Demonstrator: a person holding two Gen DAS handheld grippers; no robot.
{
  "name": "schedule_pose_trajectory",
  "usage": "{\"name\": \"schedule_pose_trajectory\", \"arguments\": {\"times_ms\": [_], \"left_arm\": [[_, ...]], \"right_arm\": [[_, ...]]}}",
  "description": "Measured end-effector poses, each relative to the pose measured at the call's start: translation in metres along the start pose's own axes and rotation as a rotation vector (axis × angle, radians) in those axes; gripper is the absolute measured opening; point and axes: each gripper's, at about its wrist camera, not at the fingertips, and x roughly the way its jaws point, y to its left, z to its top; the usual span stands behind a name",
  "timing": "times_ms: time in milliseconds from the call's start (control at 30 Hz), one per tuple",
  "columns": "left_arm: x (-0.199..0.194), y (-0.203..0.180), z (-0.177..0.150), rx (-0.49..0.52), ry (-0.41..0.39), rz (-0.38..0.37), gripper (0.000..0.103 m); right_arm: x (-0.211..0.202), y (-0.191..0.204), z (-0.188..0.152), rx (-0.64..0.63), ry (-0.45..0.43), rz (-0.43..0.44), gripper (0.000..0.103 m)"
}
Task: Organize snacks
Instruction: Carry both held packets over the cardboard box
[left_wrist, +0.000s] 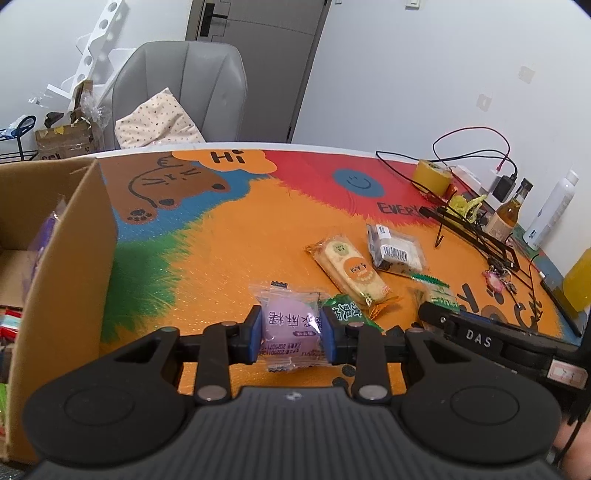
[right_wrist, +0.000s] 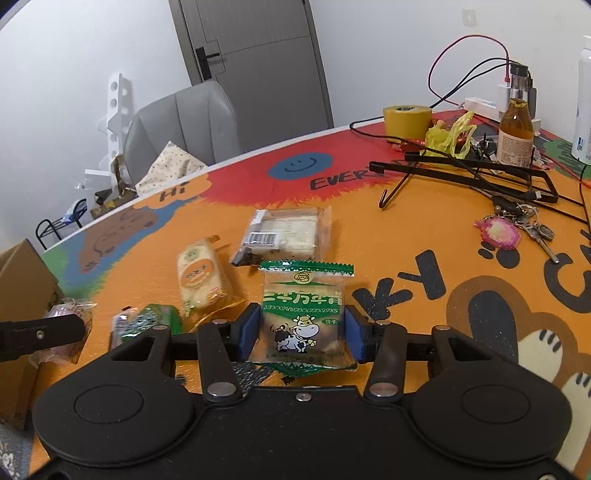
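My left gripper (left_wrist: 291, 334) is shut on a purple snack packet (left_wrist: 291, 325), held just above the colourful mat. My right gripper (right_wrist: 301, 332) is shut on a green-and-white cow biscuit packet (right_wrist: 304, 314); that gripper also shows at the right of the left wrist view (left_wrist: 476, 338). On the mat lie a green packet (left_wrist: 347, 312), a long orange rice-cracker packet (left_wrist: 351, 273) and a clear-wrapped cake (left_wrist: 395, 247). The same three show in the right wrist view: the green packet (right_wrist: 155, 319), the cracker packet (right_wrist: 201, 277) and the cake (right_wrist: 284, 232). An open cardboard box (left_wrist: 62, 266) with several snacks inside stands at the left.
At the back right of the table are a yellow tape roll (left_wrist: 434, 175), a black wire stand (right_wrist: 476, 170), cables, a brown bottle (right_wrist: 517, 125), a white bottle (left_wrist: 552, 210), keys (right_wrist: 513, 229) and a yellow bag (right_wrist: 448, 136). A grey chair (left_wrist: 192, 92) stands behind the table.
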Motion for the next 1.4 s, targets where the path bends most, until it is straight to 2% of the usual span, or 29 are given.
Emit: {"name": "schedule_pose_trajectory", "arguments": {"times_ms": [733,1400], "left_arm": [[-0.07,0.021,-0.005,-0.031,-0.123,0.003,0.031],[-0.116,0.073,0.0,-0.109,-0.217,0.059,0.031]], "right_arm": [[-0.064,0.047,0.004,-0.046,-0.097,0.135,0.046],[-0.077,0.112,0.008,-0.132,-0.119,0.258,0.046]]}}
